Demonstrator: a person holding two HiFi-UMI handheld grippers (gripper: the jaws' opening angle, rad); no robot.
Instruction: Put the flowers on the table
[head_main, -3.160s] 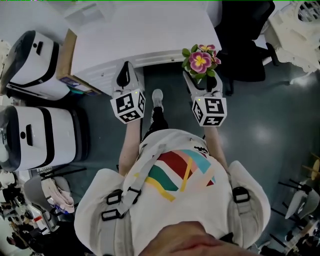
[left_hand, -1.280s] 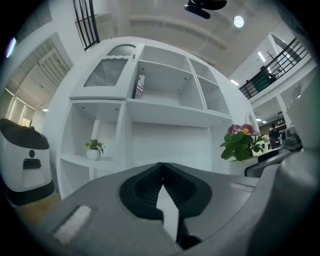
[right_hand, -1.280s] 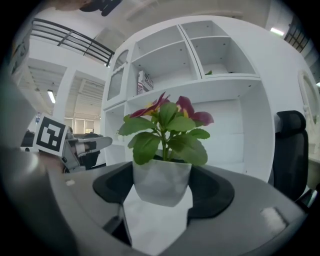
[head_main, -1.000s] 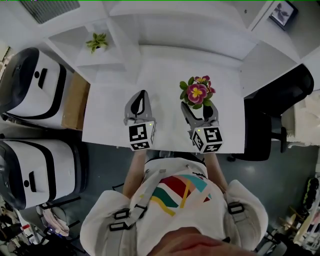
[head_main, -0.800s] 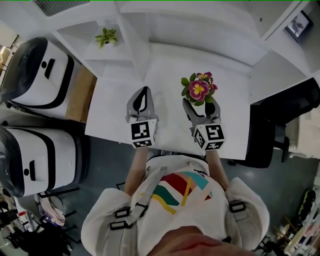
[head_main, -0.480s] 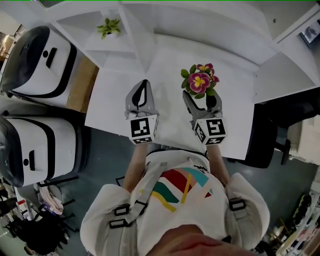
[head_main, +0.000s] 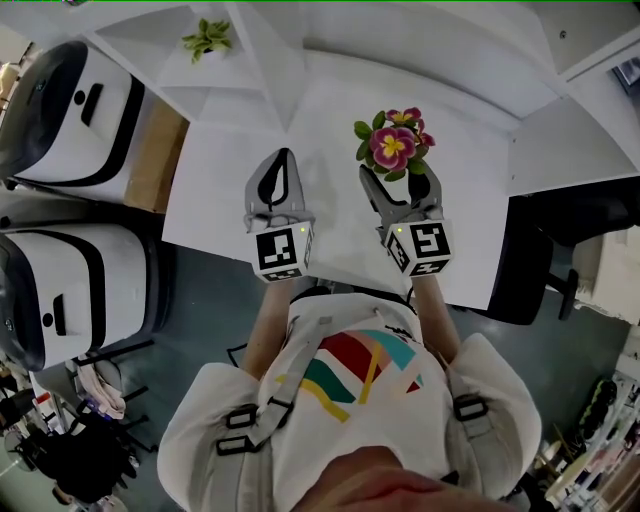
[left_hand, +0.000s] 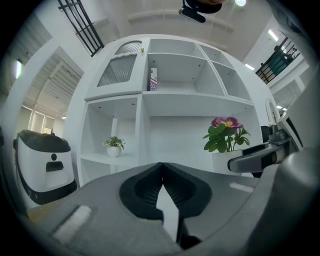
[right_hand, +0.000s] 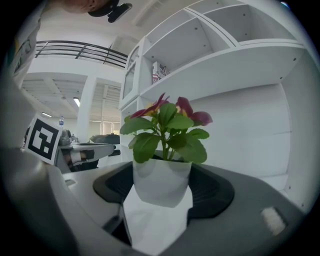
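Open table (head_main: 225, 190) left of and beyond both grippers; near edge just behind them. Right gripper (head_main: 402, 188) spread wide, pinching the pot (right_hand: 161, 180) of flowers (head_main: 392, 145) over the table, contact unclear. Left gripper (head_main: 281, 165) pressed together, empty. Beyond: shelves (head_main: 260, 60) with small plant (head_main: 205, 38); chair (head_main: 540, 255) at right.

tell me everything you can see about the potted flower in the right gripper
The potted flower is a small plain white pot, tapering downward, with broad green leaves and pink-purple blooms with yellow centres. It stands upright between the jaws of the right gripper, which grips its sides, over the white table. Whether its base touches the table cannot be told.
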